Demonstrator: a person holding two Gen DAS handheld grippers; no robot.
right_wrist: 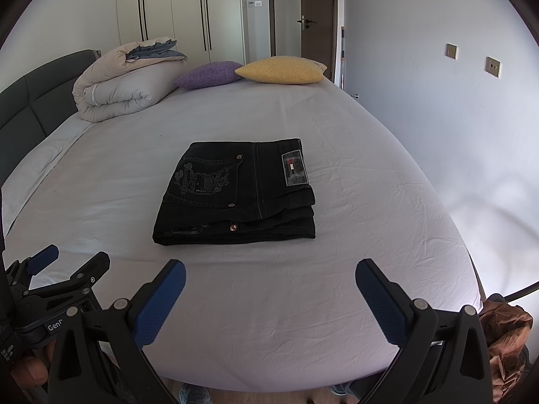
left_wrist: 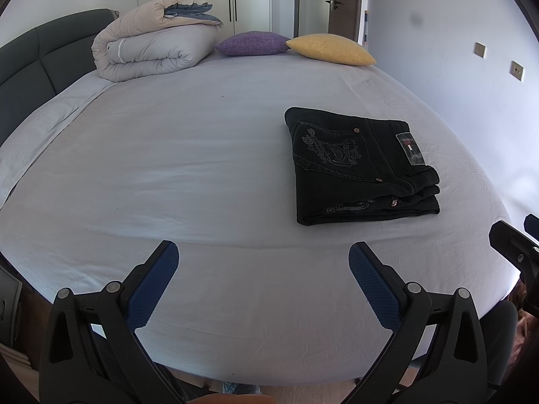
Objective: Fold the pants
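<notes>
Black pants (left_wrist: 360, 168) lie folded into a compact stack on the pale bed sheet (left_wrist: 168, 168), back pocket and waistband label facing up. In the right wrist view the pants (right_wrist: 235, 195) rest straight ahead, in the middle of the sheet (right_wrist: 370, 235). My left gripper (left_wrist: 263, 259) hovers open near the bed's front edge, below and left of the stack, nothing between its blue pads. My right gripper (right_wrist: 270, 277) is open as well, a short way in front of the stack. Each gripper shows in the other's view: the right one at the right edge (left_wrist: 518, 252), the left one at lower left (right_wrist: 60, 269).
A rolled duvet (left_wrist: 151, 47), a purple cushion (left_wrist: 251, 43) and a yellow cushion (left_wrist: 331, 48) sit at the far end by the dark headboard (left_wrist: 40, 57). A wall runs along the right side. Brown cloth (right_wrist: 508, 336) lies off the bed's near right corner.
</notes>
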